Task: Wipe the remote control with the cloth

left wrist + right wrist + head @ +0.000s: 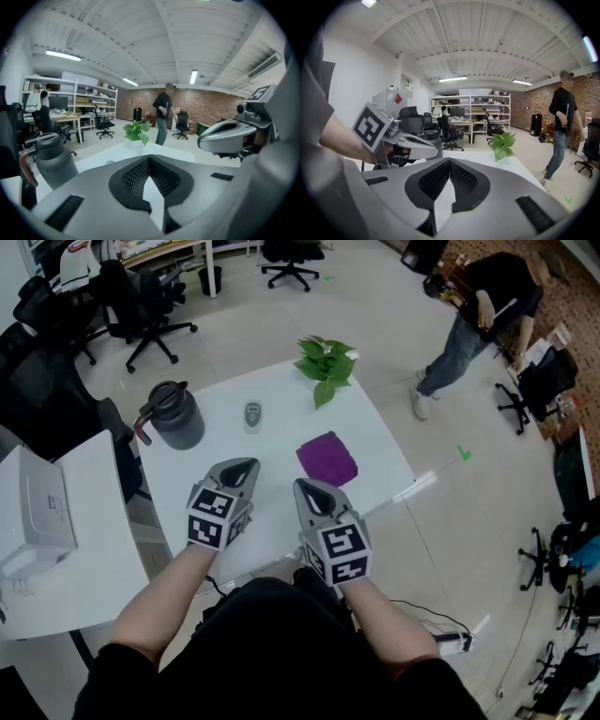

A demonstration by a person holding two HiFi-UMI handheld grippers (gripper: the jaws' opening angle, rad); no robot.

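The remote control [252, 415] is too small to show its buttons.

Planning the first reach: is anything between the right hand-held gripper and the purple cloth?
Nothing visible. Only bare white table lies between the right hand-held gripper and the purple cloth; the remote control, jug and plant sit off that line.

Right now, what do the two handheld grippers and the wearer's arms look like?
Left gripper and right gripper match: smooth grey shells tapering to rounded jaws lined with black mesh-textured pads. Each carries a cube with black-and-white square markers. Person wears a black top; forearms bare.
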